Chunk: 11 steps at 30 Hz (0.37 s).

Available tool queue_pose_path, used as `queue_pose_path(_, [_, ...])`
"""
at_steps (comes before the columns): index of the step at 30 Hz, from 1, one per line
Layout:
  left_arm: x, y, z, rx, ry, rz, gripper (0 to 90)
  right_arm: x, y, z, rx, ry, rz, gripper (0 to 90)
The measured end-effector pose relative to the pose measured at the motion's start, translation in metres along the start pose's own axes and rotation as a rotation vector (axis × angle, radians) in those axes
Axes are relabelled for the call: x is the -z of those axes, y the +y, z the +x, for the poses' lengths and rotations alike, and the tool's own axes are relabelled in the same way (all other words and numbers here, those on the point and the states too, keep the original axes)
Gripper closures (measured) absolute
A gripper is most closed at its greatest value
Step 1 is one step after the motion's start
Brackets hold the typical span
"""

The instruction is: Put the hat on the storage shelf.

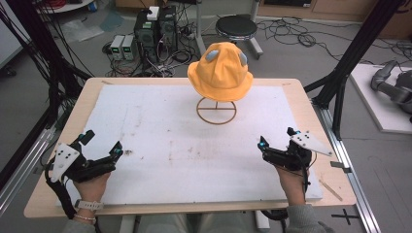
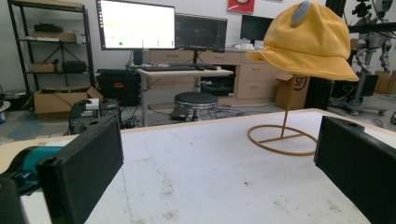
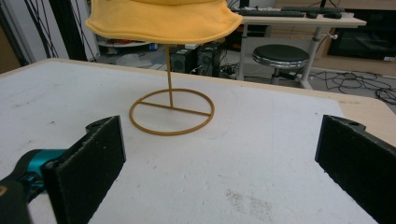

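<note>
So there's a yellow hat (image 1: 221, 73) sitting on a thin gold wire stand (image 1: 216, 110), parked up around 12 o'clock on the white mat (image 1: 194, 145) that covers most of the wooden table (image 1: 311, 104). The hat has a floppy brim and two little grey ear-looking bits (image 1: 212, 55) on top, and the stand is just a ring base with a crossbar and one upright rod going up under the hat. The left gripper (image 1: 99, 155) is down around 8 o'clock on the mat, held in the person's left hand (image 1: 90, 187), which has a watch on the wrist. In the left gripper view its jaws are spread wide with nothing but stained mat between them, and the hat (image 2: 308, 39) on its stand (image 2: 282, 137) shows off toward 1 o'clock. The right gripper (image 1: 272, 148) is around 4 o'clock near the mat's edge, held by the right hand (image 1: 291, 182) with a grey sleeve behind it. Its jaws are wide apart too, nothing pinched, and in the right gripper view the stand's ring (image 3: 171, 112) sits dead ahead-ish at 11 o'clock with the hat brim (image 3: 163, 21) hanging over it. Both grippers are well apart from the hat. Past the table's far edge there's a black round stool (image 1: 235, 26), a few computer boxes (image 1: 155, 29), and a mess of cables (image 1: 291, 31) on the floor.
</note>
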<state>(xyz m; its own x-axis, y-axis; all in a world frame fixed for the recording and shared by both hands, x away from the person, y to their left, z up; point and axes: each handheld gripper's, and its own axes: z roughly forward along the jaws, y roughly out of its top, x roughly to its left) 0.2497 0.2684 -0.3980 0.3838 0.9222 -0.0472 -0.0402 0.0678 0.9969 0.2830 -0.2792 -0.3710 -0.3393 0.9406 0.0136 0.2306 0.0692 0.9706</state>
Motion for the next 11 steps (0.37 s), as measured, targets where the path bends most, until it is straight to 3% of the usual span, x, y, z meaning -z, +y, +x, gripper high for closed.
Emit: queue_pose_path(11, [-0.0012, -0.0022, 0.0021, 0.004, 0.003, 0.010, 1.7, -0.0020, -0.0019, -0.0009, 0.001, -0.019, 0.001, 1.2])
